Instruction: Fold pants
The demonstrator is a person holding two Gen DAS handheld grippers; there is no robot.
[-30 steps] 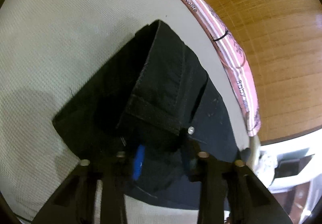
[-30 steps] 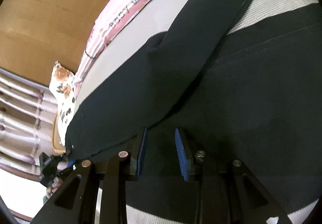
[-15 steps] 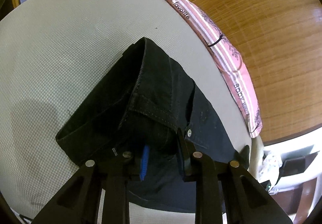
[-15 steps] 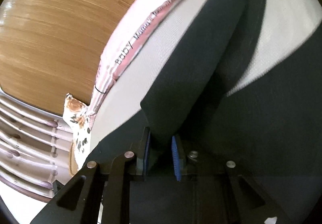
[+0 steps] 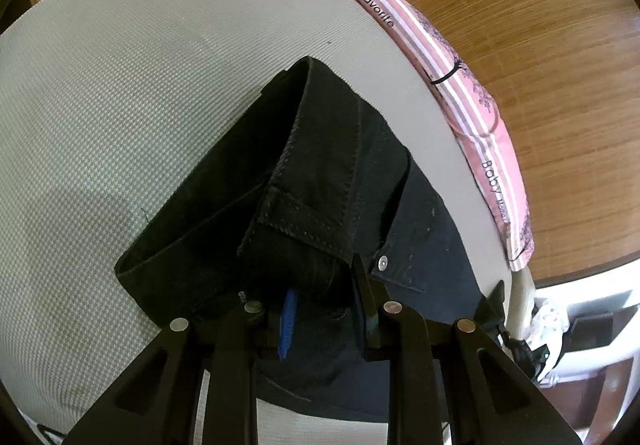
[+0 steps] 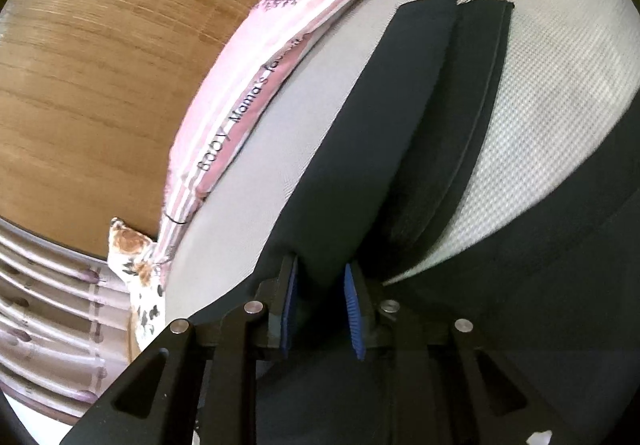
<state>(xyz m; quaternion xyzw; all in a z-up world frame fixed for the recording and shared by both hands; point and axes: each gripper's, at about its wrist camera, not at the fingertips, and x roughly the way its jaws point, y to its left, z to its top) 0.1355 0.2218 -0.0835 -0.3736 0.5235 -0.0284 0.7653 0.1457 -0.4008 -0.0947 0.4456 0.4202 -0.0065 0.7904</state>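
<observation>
Both sets of jaws clench black pants [image 5: 320, 173] above grey mattress [image 5: 120, 105], wood floor [image 5: 540, 65] beyond.

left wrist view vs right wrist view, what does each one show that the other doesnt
Only the left wrist view shows the waistband, a metal rivet and the left gripper shut on the waist end. Only the right wrist view shows the leg hems, a spotted cushion and the right gripper shut on a lifted pant leg. Both show the black pants, the pale textured mat, the pink striped cloth and the wooden floor.
</observation>
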